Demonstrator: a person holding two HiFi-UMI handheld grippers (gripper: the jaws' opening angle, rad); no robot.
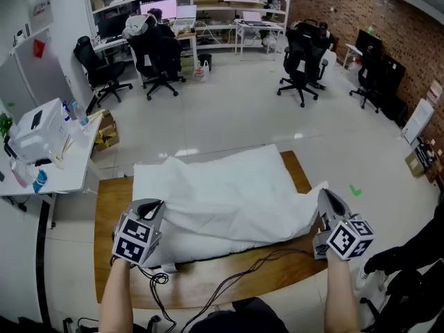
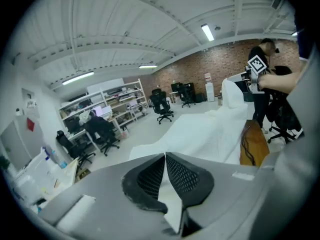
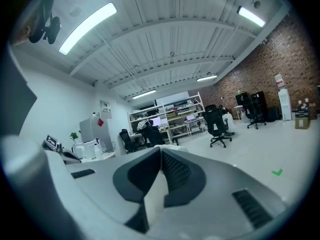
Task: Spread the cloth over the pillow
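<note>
The white cloth (image 1: 225, 186), creased and billowed, lies over the pillow (image 1: 208, 247) across the middle of the wooden table (image 1: 229, 279). The left gripper (image 1: 158, 205) clamps its near-left corner, and the right gripper (image 1: 324, 194) clamps its near-right corner.

A brown wooden counter (image 1: 109, 210) stands on a pale floor (image 1: 229, 116). A white pillow (image 1: 208, 245) lies lengthwise across most of its top, and a white cloth (image 1: 229, 189) lies rumpled over the pillow, its far edge reaching the counter's far side. Bare wood shows in a strip at the left end, at the far right corner and along the near edge. Thin black cables (image 1: 159, 279) lie on that near strip, looped at the left and trailing to the right just beside the pillow.
</note>
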